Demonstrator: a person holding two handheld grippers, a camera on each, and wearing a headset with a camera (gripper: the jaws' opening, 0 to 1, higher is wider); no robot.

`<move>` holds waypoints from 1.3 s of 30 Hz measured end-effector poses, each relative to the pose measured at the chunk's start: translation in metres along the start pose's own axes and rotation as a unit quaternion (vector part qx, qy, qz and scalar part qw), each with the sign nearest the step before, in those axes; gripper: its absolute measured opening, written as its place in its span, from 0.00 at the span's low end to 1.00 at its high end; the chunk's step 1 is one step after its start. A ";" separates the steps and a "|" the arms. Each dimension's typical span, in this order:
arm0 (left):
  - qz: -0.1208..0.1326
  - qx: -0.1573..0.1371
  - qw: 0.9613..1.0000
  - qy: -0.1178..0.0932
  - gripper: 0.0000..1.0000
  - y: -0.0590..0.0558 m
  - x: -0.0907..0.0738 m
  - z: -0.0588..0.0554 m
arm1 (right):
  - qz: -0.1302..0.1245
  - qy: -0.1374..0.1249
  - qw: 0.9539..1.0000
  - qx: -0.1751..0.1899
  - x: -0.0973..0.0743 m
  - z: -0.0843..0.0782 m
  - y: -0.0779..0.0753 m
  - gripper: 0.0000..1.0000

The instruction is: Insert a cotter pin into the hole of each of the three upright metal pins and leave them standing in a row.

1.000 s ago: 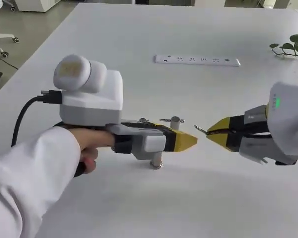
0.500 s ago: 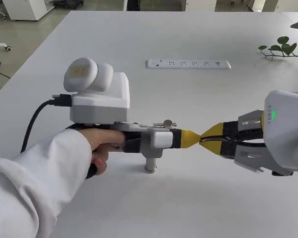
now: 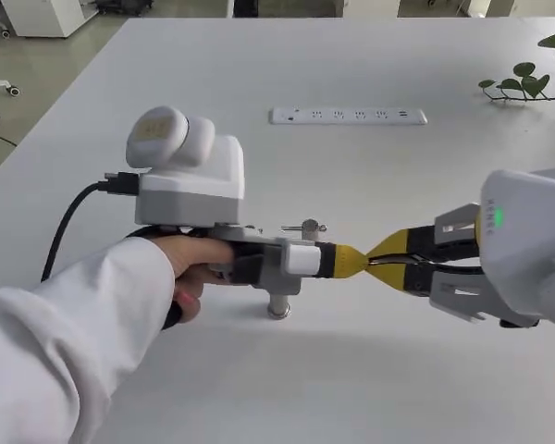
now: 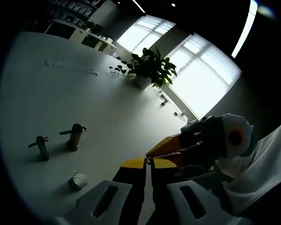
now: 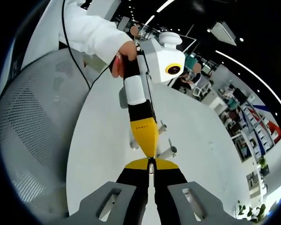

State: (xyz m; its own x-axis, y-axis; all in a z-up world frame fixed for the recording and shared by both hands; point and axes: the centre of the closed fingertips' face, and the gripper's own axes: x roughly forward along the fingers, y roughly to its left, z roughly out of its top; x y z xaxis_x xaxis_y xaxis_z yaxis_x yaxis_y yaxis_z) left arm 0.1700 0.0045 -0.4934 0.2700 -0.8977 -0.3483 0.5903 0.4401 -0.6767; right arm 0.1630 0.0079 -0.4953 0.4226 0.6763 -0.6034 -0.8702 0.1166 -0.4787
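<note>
Thin steel cotter pin (image 5: 151,167) nipped in my closed, yellow-tipped right gripper (image 3: 370,262)
It should feel light, springy, slippery; I'd hold its looped head. My left gripper (image 4: 148,162), jaws together, meets it tip-to-tip, near the bare silver upright metal pin (image 4: 78,180).

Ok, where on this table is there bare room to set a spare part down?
Free: the near strip of table, on the person's side of the left gripper and right gripper, and the band between the power strip and the upright pins. Crowded: the middle, where the gripper tips meet beside the pins.
</note>
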 end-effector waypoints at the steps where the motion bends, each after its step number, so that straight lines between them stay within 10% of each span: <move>1: 0.001 -0.005 1.000 -0.003 0.01 0.001 0.000 0.001 | -0.001 -0.001 1.000 0.000 0.000 0.000 0.000 0.00; 17: 0.009 -0.019 1.000 0.008 0.00 0.002 -0.001 -0.007 | 0.012 0.001 1.000 -0.026 0.003 -0.001 0.007 0.00; 25: 0.018 -0.015 1.000 0.001 0.00 0.007 -0.013 -0.006 | 0.028 -0.008 0.998 0.057 0.003 -0.011 0.013 0.06; 30: 0.015 0.042 0.999 -0.004 0.00 0.004 -0.025 -0.002 | 0.055 -0.045 0.982 0.174 0.004 -0.013 0.015 0.12; 36: 0.002 0.152 0.988 0.009 0.00 -0.004 -0.034 -0.008 | 0.096 -0.095 0.955 0.265 0.002 0.000 0.020 0.16; 39: -0.016 0.188 0.982 0.009 0.00 -0.013 -0.036 -0.010 | 0.113 -0.103 0.949 0.274 0.002 0.005 0.025 0.16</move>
State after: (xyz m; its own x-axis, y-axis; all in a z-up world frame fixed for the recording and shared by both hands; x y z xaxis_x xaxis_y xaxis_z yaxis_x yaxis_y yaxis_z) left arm 0.1453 0.0308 -0.4781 0.2348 -0.9091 -0.3442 0.8389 0.3684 -0.4008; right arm 0.1407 0.0156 -0.5049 0.1994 0.8507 -0.4863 -0.9579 0.2738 0.0861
